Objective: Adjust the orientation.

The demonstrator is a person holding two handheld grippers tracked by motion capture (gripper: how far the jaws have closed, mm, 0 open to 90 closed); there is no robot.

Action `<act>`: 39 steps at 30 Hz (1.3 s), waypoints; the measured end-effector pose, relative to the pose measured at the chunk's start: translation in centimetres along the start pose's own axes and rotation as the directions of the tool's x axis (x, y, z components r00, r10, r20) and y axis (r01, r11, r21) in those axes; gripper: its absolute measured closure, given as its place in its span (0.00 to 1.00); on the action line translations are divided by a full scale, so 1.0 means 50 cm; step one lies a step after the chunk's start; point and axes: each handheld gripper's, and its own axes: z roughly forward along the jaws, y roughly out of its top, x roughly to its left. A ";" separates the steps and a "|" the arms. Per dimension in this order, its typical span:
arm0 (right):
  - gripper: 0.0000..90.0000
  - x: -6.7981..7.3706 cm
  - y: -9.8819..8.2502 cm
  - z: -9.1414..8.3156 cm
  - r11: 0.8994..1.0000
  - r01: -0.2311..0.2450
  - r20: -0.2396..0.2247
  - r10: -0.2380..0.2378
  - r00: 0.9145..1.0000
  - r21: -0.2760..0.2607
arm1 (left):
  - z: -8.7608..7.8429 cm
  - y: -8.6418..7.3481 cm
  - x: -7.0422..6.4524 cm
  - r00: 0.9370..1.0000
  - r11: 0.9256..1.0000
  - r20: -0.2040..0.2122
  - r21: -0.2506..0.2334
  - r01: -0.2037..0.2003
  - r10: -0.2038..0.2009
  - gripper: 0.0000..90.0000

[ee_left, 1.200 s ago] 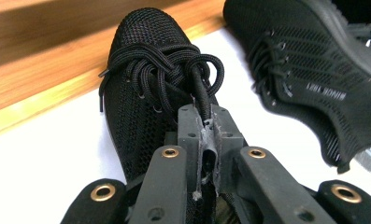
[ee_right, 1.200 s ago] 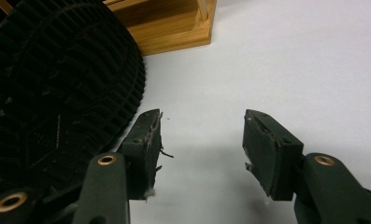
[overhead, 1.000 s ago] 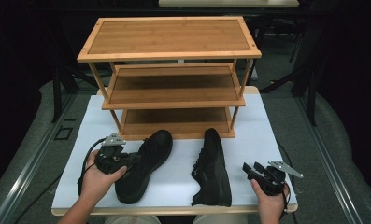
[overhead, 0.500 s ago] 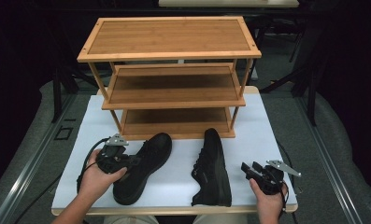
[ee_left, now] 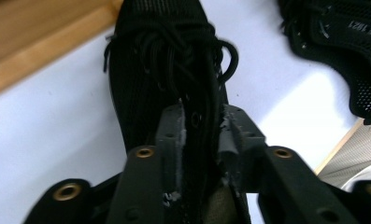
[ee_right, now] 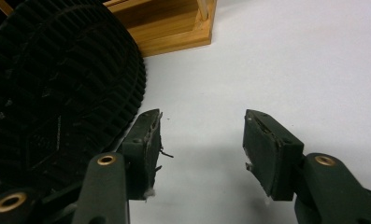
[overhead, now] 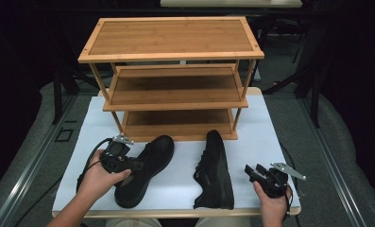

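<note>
- The left gripper [overhead: 137, 165] was seen at the near left of the white table [overhead: 270, 137], its jaws having just been opening; in the left gripper view [ee_left: 199, 135] they stood a little apart on either side of the left shoe's collar edge, and whether the pads still pressed on it could not be told.
- The left shoe [overhead: 145, 170], black and laced, was laid on the table with its toe pointed toward the rack.
- The right gripper [overhead: 254, 171] was held at the near right edge of the table, its jaws spread wide with nothing between them; bare white tabletop was seen between them in the right gripper view [ee_right: 202, 140].
- The right shoe [overhead: 214, 172] was tipped on its side just beside that gripper, its ribbed sole [ee_right: 57, 93] turned toward the left-hand jaw.
- A three-tier bamboo shoe rack [overhead: 173, 75] was stood at the far side of the table, behind both shoes, its shelves open to the front.
</note>
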 end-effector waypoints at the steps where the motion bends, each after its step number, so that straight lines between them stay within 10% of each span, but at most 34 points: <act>1: 0.51 0.001 -0.001 0.001 1.000 0.000 -0.001 0.000 1.000 -0.011 | 0.004 -0.002 -0.001 1.000 1.000 -0.004 0.006 0.001 -0.001 0.72; 10: 0.51 0.002 0.001 0.001 1.000 0.007 -0.004 -0.007 1.000 0.007 | 0.008 0.030 -0.007 1.000 0.991 -0.022 0.136 0.016 -0.013 0.79; 20: 0.51 0.001 0.001 0.000 1.000 0.006 -0.006 -0.006 1.000 0.007 | 0.023 0.074 -0.019 0.998 0.952 -0.068 0.302 0.038 -0.018 0.94; 24: 0.52 0.000 0.001 -0.001 1.000 0.006 -0.005 -0.006 1.000 0.007 | 0.025 0.080 -0.022 0.997 0.948 -0.078 0.317 0.032 -0.008 0.95; 39: 0.51 0.001 0.001 0.001 1.000 0.003 -0.008 -0.003 1.000 0.005 | -0.021 0.105 -0.013 0.996 0.979 -0.079 0.200 0.049 -0.033 0.96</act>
